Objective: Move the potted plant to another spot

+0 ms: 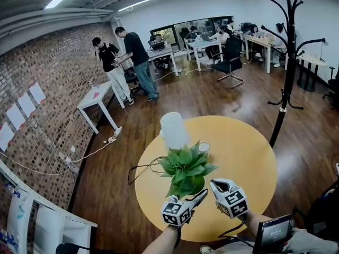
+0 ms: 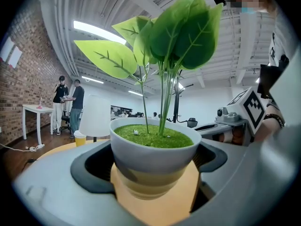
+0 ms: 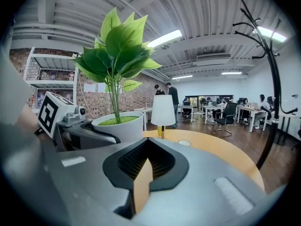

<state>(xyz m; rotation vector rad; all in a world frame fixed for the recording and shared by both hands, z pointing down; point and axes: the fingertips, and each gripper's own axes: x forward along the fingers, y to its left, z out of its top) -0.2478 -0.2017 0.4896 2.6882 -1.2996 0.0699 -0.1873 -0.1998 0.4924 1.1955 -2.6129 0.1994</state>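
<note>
Potted plant (image 1: pixel 186 168) is at the tabletop's (image 1: pixel 249 157) near side, pot gripped by your left gripper (image 1: pixel 200 196) fingers (image 2: pixel 61 187). Right gripper (image 1: pixel 216 184) fingers (image 3: pixel 225 173) are pinched together, empty. Grasp looks done; next, lift straight & carry w/o tilting.

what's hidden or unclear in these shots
1. Whether the potted plant rests on the table or is lifted: head view, leaves cover its base; left gripper view, the underside faces away.
2. Lamp foot: head view, its shade hides it.
</note>
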